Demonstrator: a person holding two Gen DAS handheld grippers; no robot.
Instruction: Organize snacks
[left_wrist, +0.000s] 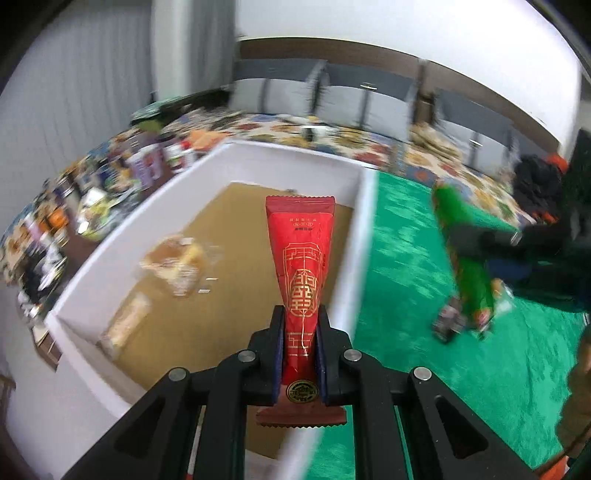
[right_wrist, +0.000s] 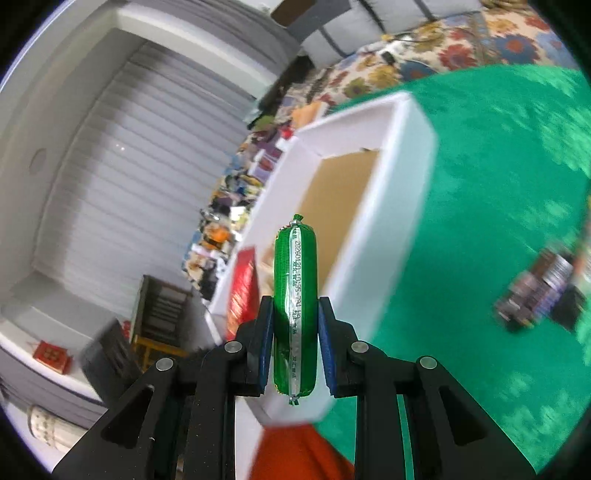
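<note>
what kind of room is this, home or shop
Probably a home room used as a sorting spot, though blur leaves doubt: a floral floor covering, a green mat holding a white box, and assorted packaged goods piled alongside.

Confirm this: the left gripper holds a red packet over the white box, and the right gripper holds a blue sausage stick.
One thing is wrong: the sausage stick in the right gripper is green, not blue, as the right wrist view shows. The left gripper does hold a red packet over the white box.
</note>
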